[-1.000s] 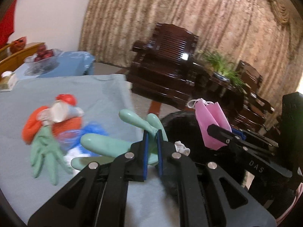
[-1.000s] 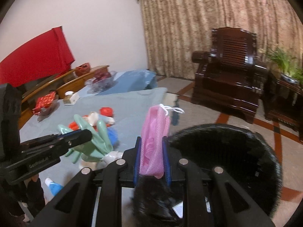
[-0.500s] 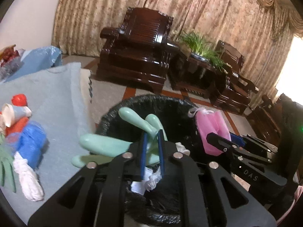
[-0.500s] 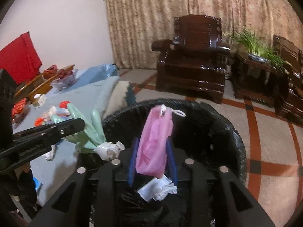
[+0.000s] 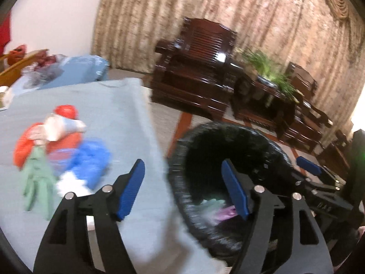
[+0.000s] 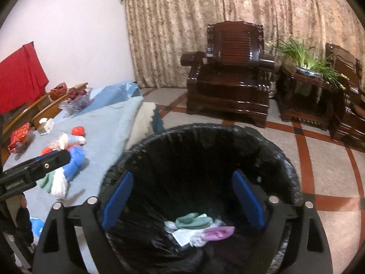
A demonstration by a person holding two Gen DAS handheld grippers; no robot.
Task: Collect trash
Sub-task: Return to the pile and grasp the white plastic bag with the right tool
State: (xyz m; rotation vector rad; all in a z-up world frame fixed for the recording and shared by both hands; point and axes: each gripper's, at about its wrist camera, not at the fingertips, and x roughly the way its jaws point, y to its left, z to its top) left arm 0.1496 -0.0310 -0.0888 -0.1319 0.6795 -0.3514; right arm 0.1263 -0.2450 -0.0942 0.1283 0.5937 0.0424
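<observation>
Out to the left of the left gripper, the pile on the grey-blue tablecloth is still waiting: a red cap, a paper cup, something orange-red, a crumpled blue bag, a white wad and a green glove (that view is smeared, so details are soft). So there's plenty left to collect.

The left gripper's jaws are opening, wide now, with nothing between the blue pads; they straddle the table edge and the near rim of the black-lined trash bin. Half a second back they were pinched on a pale green glove, and the camera has since swung back toward the table.

Moving right, the right gripper hangs directly over the bin mouth, jaws opening too and empty, where they were clamped on a pink mask a moment ago. Below and ahead of it, at the bottom of the bin, lie the dropped green glove and the pink mask among white paper scraps. Two pieces delivered; the heap remains.
</observation>
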